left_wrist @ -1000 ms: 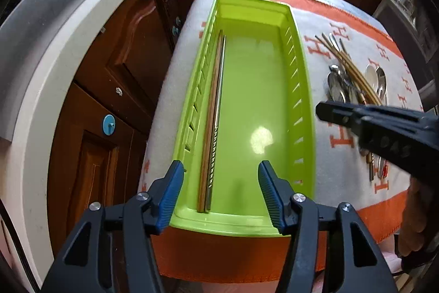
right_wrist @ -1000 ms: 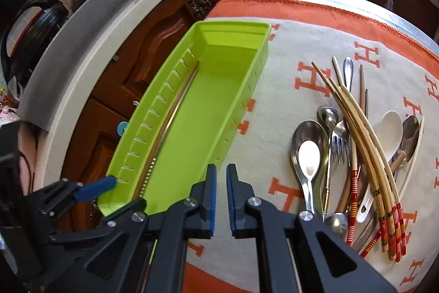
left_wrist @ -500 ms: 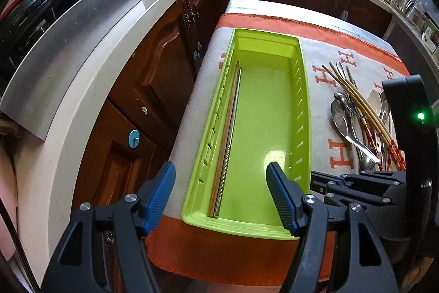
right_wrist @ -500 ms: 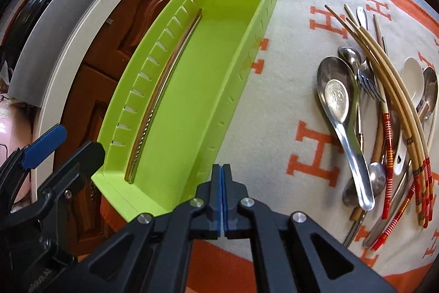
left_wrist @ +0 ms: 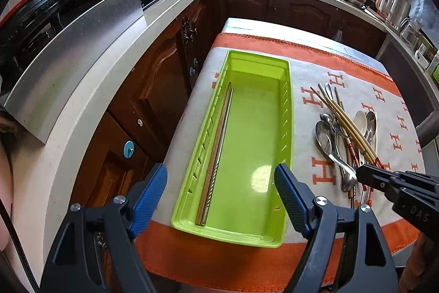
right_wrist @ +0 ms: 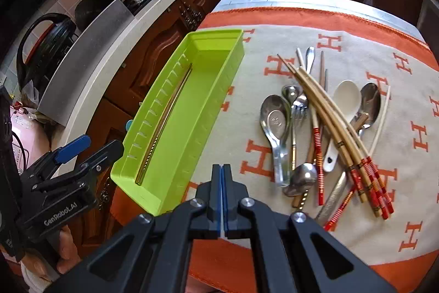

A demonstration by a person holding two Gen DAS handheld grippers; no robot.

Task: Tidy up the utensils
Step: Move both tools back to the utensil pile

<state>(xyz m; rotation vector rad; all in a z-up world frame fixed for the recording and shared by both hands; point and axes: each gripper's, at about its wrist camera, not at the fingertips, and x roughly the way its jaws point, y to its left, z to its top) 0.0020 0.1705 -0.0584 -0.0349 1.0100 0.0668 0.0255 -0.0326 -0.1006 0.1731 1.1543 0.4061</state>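
kitchen cabinets of dark wood and a pale countertop (left_wrist: 90, 89) surround a small table spread with a cream and orange cloth (right_wrist: 343, 51), on which the work is laid out.

the green tray (left_wrist: 285, 111) lies straight ahead of the left gripper (left_wrist: 221, 194), and two chopsticks (left_wrist: 216, 153), one wooden and one metal, are laid together along the wall on that gripper's left. the loose utensils (right_wrist: 323, 128) lie in a heap ahead and to the right of the right gripper (right_wrist: 222, 188): metal spoons (right_wrist: 274, 120), a fork (right_wrist: 297, 109), a white spoon (right_wrist: 347, 98) and bamboo chopsticks (right_wrist: 329, 111) with red-banded ends, crossed over one another.

the left gripper's jaws are opening with nothing between them, above the tray's near end. the right gripper's pads are pressed together on nothing.

the step in hand is judged to be the fetching of the next piece from the heap. it would be done well if the right gripper were parted before it is lowered, if one piece on top of the heap were chosen, and if it were pinched across its handle so that the pieces beneath are not dragged. the piece is best laid lengthwise beside the two chopsticks.

"genrobot.ai" (right_wrist: 61, 214) is printed on the left gripper's body. "das" can be read on the right gripper. large orange "h" letters (right_wrist: 328, 41) are woven into the cloth.
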